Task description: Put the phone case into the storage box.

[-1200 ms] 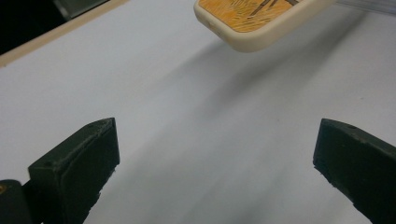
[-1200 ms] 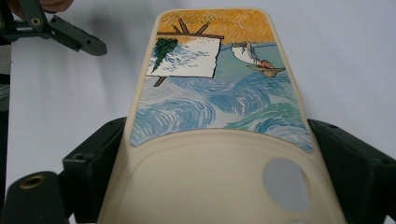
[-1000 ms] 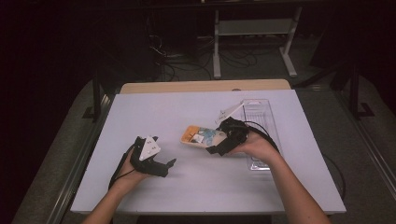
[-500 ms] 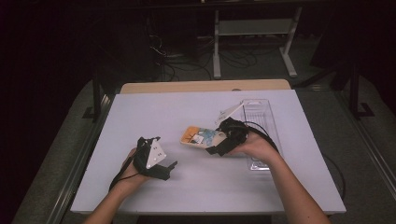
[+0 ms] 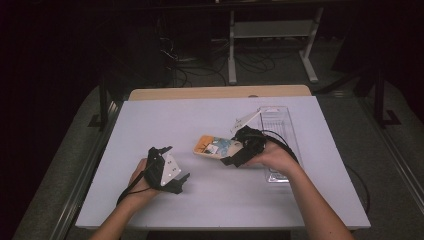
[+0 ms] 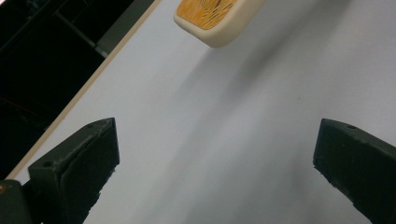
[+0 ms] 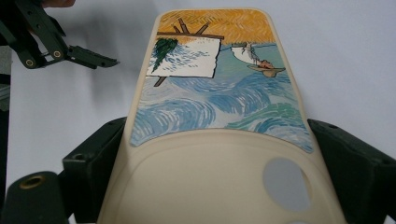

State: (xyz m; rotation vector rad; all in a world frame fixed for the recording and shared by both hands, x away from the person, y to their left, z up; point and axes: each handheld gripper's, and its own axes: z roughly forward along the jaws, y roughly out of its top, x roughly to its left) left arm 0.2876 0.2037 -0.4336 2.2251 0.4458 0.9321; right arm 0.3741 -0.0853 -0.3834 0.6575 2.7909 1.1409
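Since a second ago the left gripper (image 5: 172, 181) has drifted a little to the right and tipped more upright, while the right gripper (image 5: 235, 155) has held its place with the phone case (image 5: 214, 146). That case sits pinched between the right gripper's jaws near the middle of the table (image 5: 165, 120), its far end poking out toward the left gripper — the near end lies between the jaws in the right gripper view. The left gripper's jaws stand wide apart with nothing between them, over bare tabletop. Broad white surface lies free ahead and to the left; a clear plastic tray (image 5: 280, 125) sits just beside the right hand (image 5: 272, 156), close to the table's right edge. The case is cream-rimmed, painted with blue swirling waves, an orange band at the far end and a white easel panel (image 7: 184, 58) — its camera cutout (image 7: 286, 184) shows the table through it.
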